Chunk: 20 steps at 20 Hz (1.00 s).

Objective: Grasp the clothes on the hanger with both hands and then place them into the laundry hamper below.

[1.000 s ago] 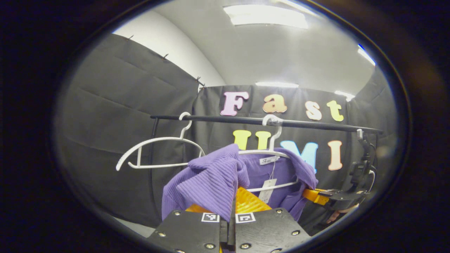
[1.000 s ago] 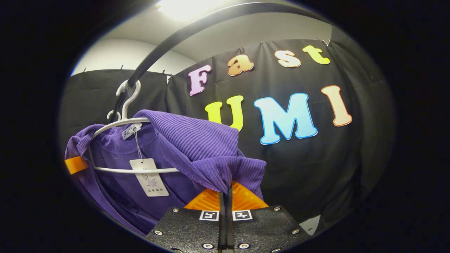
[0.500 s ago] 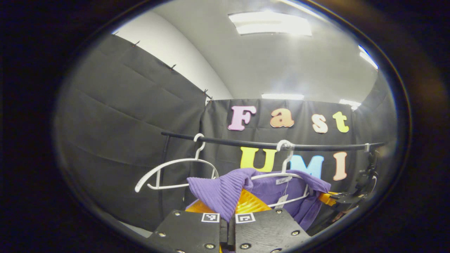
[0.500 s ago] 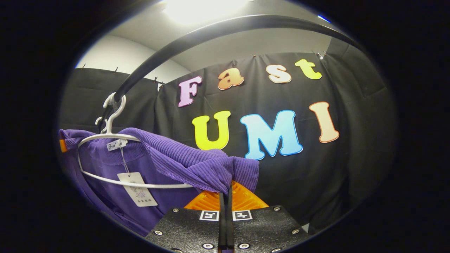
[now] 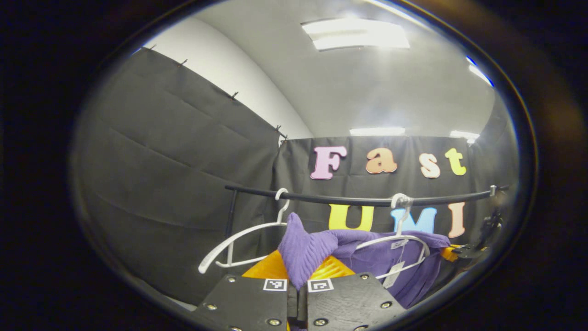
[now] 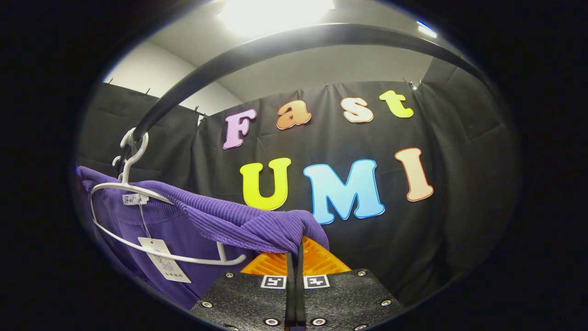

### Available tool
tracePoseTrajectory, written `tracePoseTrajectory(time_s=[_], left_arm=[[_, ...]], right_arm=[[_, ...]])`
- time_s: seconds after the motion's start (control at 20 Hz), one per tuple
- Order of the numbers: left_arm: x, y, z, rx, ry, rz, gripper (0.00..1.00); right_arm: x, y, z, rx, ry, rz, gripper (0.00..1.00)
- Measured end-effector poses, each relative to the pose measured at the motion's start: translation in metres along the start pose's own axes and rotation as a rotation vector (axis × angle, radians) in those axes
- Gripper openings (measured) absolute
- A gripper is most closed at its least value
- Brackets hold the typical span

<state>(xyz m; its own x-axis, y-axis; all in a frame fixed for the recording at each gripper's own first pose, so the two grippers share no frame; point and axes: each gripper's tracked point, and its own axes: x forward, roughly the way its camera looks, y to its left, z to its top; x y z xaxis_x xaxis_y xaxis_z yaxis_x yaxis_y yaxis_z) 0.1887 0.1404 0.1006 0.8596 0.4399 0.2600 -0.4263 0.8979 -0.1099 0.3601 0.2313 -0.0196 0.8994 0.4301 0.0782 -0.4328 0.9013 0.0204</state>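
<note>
As both tongs pull outward, the purple sweater [image 6: 216,220] has stretched flatter than a second ago, so its shoulders are sliding off the white hanger [image 6: 138,239]. The left tongs [image 5: 297,282] pinch one soft ribbed corner, and the right tongs [image 6: 294,264] pinch the other. It still hangs on the thin, curvy plastic hanger under the round black rail [image 5: 349,200]. The hamper comes later.

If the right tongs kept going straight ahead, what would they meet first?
Beyond the purple sweater pinched in the right tongs, probably the black cloth wall; depth is unclear.
</note>
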Motion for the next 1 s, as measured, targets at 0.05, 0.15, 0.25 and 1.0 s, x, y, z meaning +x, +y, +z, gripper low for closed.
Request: tracePoseTrajectory(time_s=[0.05, 0.15, 0.25, 1.0], left_arm=[[0.003, 0.002, 0.0, -0.001, 0.0, -0.002, 0.06], [0.009, 0.011, 0.002, -0.014, 0.0, -0.008, 0.01], [0.018, 0.018, 0.006, -0.039, 0.003, -0.01, 0.01], [0.055, 0.059, 0.029, 0.018, 0.002, -0.061, 0.01]], right_arm=[[0.001, 0.0, 0.0, -0.004, -0.002, -0.002, 0.0], [0.0, 0.0, 0.001, -0.002, -0.005, -0.008, 0.0], [0.001, 0.002, 0.008, -0.004, -0.024, -0.009, 0.0], [0.006, 0.029, 0.006, -0.055, -0.042, 0.054, 0.0]])
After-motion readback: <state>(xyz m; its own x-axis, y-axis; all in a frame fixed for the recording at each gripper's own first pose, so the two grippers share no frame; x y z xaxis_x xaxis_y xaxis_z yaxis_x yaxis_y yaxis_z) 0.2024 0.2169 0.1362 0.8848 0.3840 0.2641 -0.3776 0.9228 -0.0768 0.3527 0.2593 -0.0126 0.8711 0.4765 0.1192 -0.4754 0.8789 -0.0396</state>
